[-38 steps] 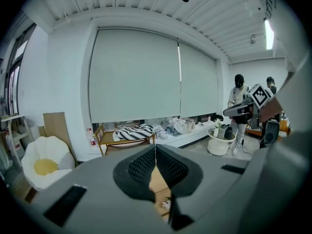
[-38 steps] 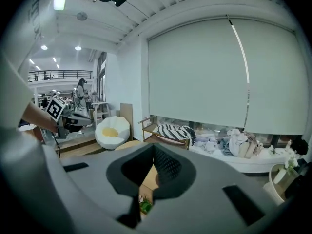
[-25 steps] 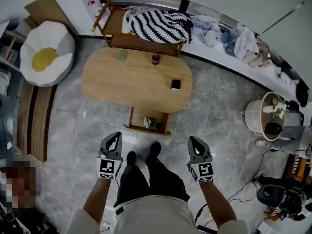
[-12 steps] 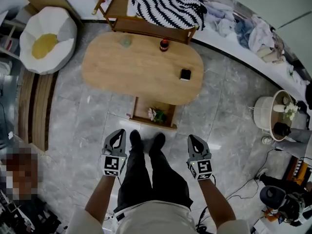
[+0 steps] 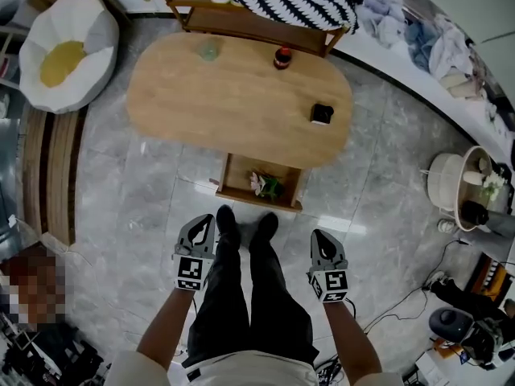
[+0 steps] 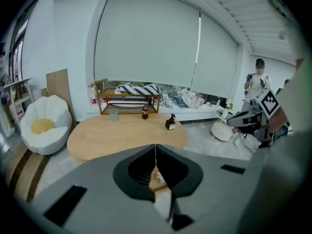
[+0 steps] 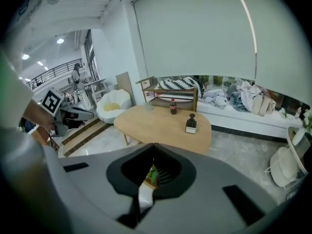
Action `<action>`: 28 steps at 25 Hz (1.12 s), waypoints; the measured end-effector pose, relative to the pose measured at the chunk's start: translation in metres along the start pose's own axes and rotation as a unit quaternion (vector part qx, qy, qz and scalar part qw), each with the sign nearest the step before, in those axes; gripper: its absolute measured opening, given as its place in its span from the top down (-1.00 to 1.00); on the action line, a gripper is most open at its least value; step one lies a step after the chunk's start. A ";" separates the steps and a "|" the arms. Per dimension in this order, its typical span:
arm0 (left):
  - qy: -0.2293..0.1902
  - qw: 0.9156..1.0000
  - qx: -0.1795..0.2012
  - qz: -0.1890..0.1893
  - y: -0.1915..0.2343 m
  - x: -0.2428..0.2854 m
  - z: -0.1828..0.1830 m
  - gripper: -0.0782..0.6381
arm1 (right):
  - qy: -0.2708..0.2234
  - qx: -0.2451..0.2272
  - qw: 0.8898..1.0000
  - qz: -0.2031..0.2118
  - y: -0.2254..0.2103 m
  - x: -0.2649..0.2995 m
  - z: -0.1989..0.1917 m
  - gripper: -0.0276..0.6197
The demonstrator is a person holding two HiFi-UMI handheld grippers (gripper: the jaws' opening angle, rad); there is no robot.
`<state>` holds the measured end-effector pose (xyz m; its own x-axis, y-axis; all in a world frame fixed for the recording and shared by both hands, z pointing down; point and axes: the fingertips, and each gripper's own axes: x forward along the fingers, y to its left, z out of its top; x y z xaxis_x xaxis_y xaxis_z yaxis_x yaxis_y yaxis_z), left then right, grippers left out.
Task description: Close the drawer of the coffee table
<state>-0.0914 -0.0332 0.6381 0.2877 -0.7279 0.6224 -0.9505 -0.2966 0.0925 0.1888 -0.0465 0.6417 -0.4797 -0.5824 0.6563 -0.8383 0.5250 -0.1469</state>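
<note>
The oval wooden coffee table (image 5: 233,103) stands on the grey tiled floor. Its drawer (image 5: 259,185) is pulled out on the near side, with a small plant-like item inside. My left gripper (image 5: 203,223) and right gripper (image 5: 319,237) hang beside my legs, short of the drawer and touching nothing. Both are shut and empty. In the left gripper view the jaws of the left gripper (image 6: 156,147) meet in a line, with the table (image 6: 122,135) beyond. The right gripper (image 7: 154,146) looks the same, facing the table (image 7: 165,123).
On the table stand a green glass (image 5: 208,51), a cola bottle (image 5: 282,57) and a black dispenser (image 5: 322,113). A white beanbag (image 5: 64,47) lies far left, a wooden rack (image 5: 249,24) behind the table, a round white stand (image 5: 463,185) at right. My shoes (image 5: 245,223) almost touch the drawer front.
Both grippers have sunk lower at my sides. My feet have come closer to the open drawer, and the table now fills more of the head view.
</note>
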 end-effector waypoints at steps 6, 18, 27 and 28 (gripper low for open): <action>0.029 0.999 -0.012 -0.016 0.010 0.034 -0.054 0.72 | 0.043 -0.003 0.999 -0.002 0.013 0.040 -0.056 0.86; 0.080 0.996 -0.035 -0.015 0.032 0.085 -0.160 0.72 | 0.080 0.046 0.995 -0.035 0.003 0.106 -0.144 0.86; 0.119 0.992 -0.030 -0.018 0.031 0.123 -0.234 0.72 | 0.113 0.068 0.990 -0.043 0.006 0.144 -0.213 0.86; 0.124 0.992 -0.031 -0.017 0.031 0.128 -0.243 0.72 | 0.117 0.069 0.990 -0.044 0.005 0.149 -0.221 0.85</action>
<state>-0.1130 0.0144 0.9096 0.2893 -0.5411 0.7896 -0.9484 -0.2739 0.1597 0.1707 0.0068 0.9022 -0.3437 -0.4545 0.8218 -0.9094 0.3793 -0.1706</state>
